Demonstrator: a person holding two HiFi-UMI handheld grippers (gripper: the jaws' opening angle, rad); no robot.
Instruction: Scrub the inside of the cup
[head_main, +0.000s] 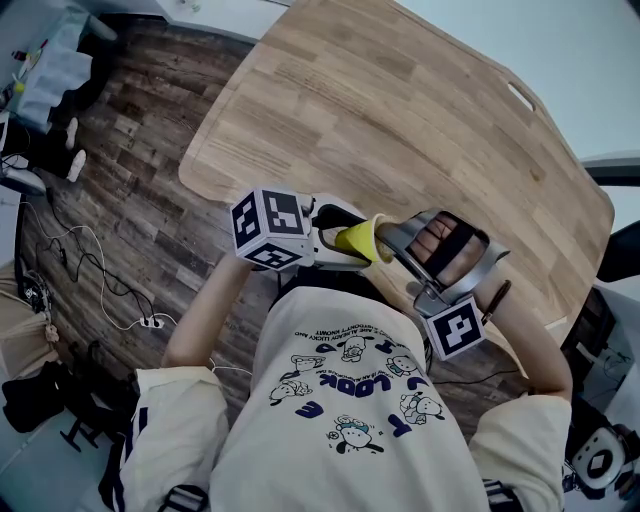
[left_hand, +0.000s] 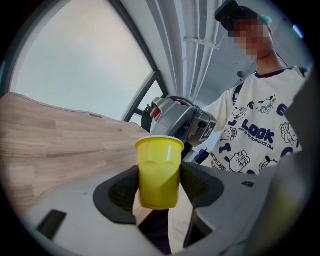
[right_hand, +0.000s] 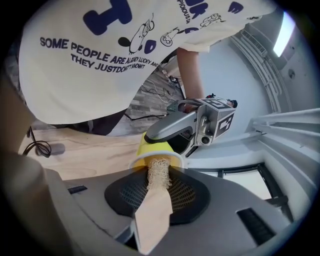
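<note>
Both claws grip: my left claw (left_hand: 159, 189) pinches a yellow plastic cup (left_hand: 159, 162) by its sides; my right claw (right_hand: 157, 194) clamps a flat wooden-handled brush (right_hand: 151, 214), fibrous head (right_hand: 159, 173) at the cup's mouth.

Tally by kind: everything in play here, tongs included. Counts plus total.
yellow cup: 1
scrub brush: 1
tongs: 2 (left tongs grip the cup, right tongs grip the brush)
wooden table: 1
Total: 5
</note>
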